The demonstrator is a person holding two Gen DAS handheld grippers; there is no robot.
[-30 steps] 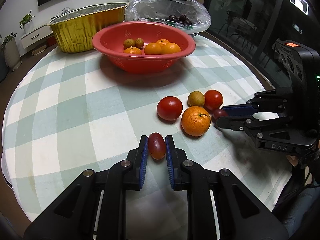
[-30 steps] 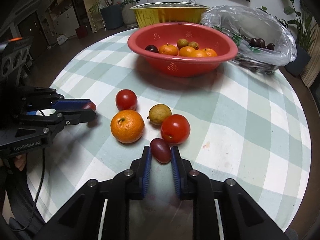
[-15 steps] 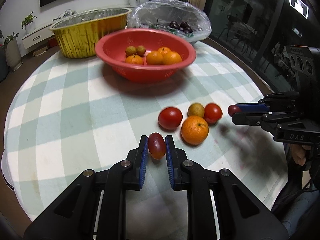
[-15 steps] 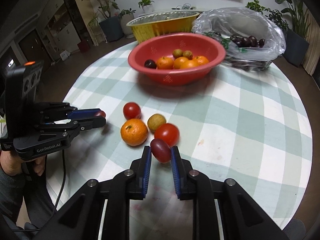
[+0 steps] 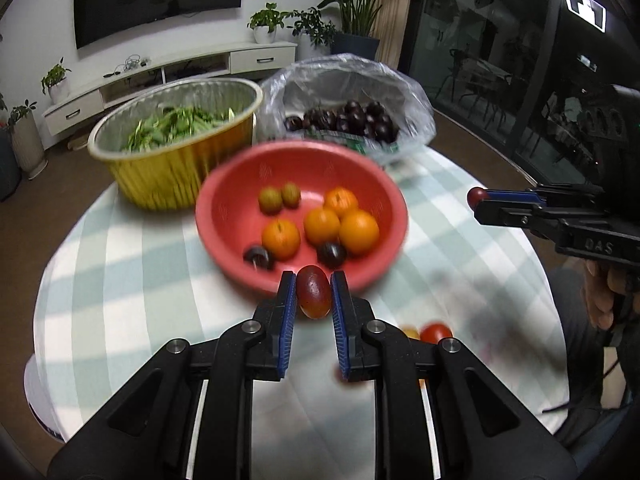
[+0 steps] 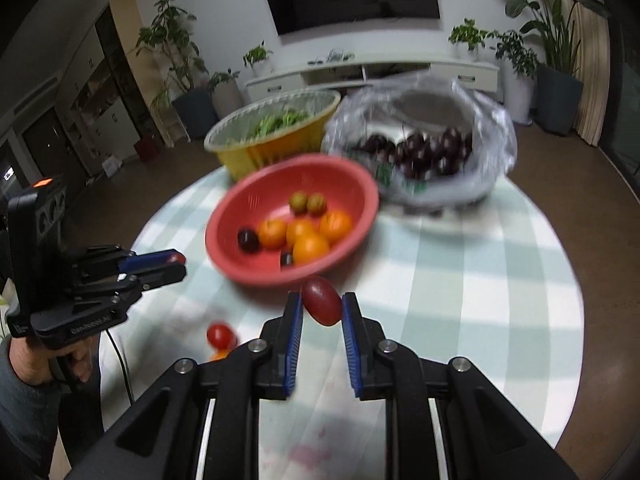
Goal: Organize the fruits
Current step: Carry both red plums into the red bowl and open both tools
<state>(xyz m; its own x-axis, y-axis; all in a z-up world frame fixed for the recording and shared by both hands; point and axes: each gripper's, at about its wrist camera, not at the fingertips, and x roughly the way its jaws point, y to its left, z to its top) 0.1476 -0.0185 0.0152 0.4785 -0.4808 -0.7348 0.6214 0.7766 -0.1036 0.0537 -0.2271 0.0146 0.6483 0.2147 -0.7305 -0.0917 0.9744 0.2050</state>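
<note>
The checked tabletop [image 5: 120, 280] is carrying a red bowl [image 5: 224, 216] already holding oranges and small dark fruits, with a few loose fruits lying nearer the person. The left hand-held gripper [image 5: 313, 298] is pinching a dark red plum tomato [image 5: 313, 291] just short of the bowl's near rim; the right hand-held gripper [image 6: 322, 307] is pinching another plum tomato [image 6: 322, 305] likewise. Judging by this, both are mid-carry, and each next needs to be reaching over the rim before releasing.

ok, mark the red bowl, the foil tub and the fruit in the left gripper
red bowl [image 5: 224, 216]: left wrist view, bare inner wall at left.
foil tub [image 5: 160, 180]: left wrist view, yellow outer wall.
fruit in the left gripper [image 5: 313, 296]: left wrist view, middle of its skin.
</note>
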